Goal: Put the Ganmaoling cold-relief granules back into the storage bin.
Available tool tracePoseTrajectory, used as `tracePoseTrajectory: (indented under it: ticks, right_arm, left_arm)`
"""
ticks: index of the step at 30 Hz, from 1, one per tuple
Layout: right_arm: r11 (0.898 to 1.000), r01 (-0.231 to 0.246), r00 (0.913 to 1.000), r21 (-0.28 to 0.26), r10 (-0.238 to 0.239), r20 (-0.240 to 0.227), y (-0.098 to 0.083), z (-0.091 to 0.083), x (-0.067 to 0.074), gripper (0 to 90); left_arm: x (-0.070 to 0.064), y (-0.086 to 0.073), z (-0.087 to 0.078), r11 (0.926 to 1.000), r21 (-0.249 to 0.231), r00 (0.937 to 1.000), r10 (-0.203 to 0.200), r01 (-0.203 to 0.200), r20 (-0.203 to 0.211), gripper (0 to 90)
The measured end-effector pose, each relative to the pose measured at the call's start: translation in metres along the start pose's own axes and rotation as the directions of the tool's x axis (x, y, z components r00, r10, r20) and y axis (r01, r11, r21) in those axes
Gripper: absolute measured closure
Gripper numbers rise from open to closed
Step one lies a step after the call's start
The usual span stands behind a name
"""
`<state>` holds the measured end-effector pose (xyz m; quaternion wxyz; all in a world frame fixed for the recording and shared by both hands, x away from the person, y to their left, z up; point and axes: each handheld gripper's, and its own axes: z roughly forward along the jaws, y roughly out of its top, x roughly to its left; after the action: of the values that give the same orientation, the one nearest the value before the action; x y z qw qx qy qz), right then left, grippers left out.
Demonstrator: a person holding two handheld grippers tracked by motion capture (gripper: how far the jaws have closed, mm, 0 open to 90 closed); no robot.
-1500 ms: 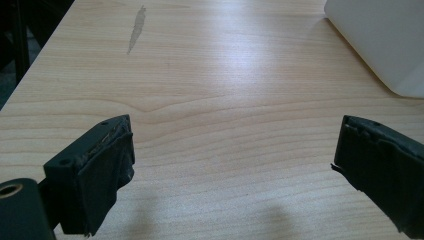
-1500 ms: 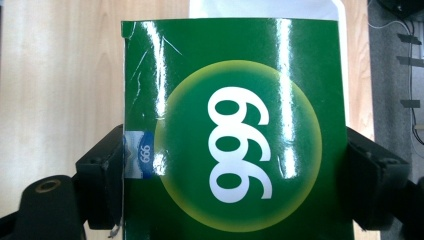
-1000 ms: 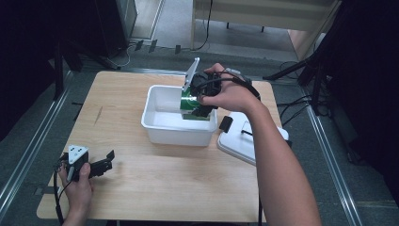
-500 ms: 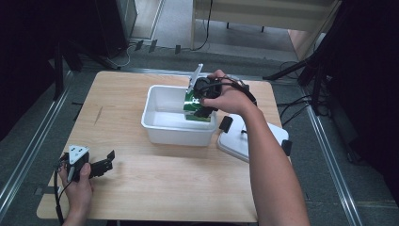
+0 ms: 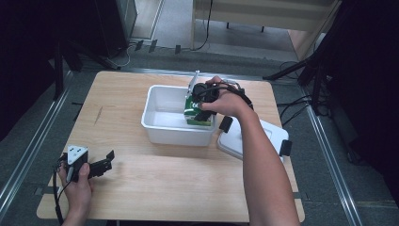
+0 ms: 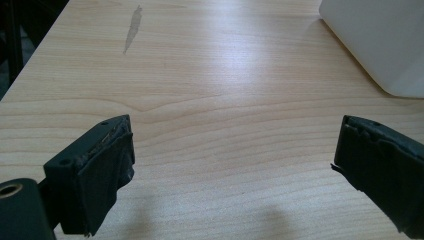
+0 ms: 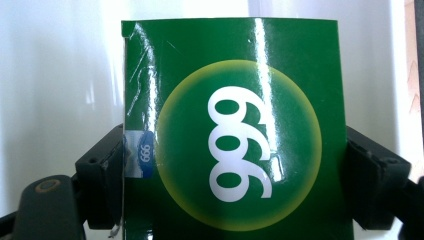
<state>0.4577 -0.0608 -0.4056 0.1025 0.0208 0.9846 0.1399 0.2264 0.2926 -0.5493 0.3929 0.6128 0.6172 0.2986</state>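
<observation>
The right gripper (image 5: 200, 109) is clamping the green box (image 7: 232, 130) inside the white tub (image 5: 160, 129), where it risks tipping against the wall.

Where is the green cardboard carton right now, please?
In the high view, the green cardboard carton sits inside the white plastic tub, at its right end, clamped between the right gripper's jaws.
</observation>
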Motion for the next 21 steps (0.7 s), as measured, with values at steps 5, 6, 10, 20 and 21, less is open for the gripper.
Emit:
tracePoseTrajectory:
  ticks: [5,6,10,20,21]
  right_arm:
    - [1.000,-0.012,0.9999,0.013,0.012,-0.004,0.000,0.006,-0.004,15.3]
    - [1.000,-0.016,0.9999,0.015,0.016,-0.003,0.000,0.007,-0.004,15.2]
    - [0.999,-0.021,0.9998,0.025,0.021,-0.002,0.001,0.011,-0.005,15.2]
    - [0.998,-0.016,0.9992,0.065,0.019,-0.036,0.003,0.027,-0.007,15.1]
    - [0.997,-0.026,0.9989,0.069,0.029,-0.037,0.003,0.028,-0.007,15.1]
  left_arm:
    - [-0.001,0.000,0.000,1.0000,0.004,1.0000,0.008,-0.008,-0.003,3.2]
    - [-0.001,0.000,0.000,0.9999,0.006,0.9999,0.010,-0.010,-0.002,3.1]
    - [-0.001,0.000,0.000,1.0000,0.005,1.0000,0.008,-0.008,-0.002,3.2]
    - [0.000,0.000,0.000,1.0000,0.005,1.0000,0.006,-0.006,0.001,3.2]
    - [0.000,0.000,0.000,1.0000,0.006,1.0000,0.006,-0.006,0.002,3.1]
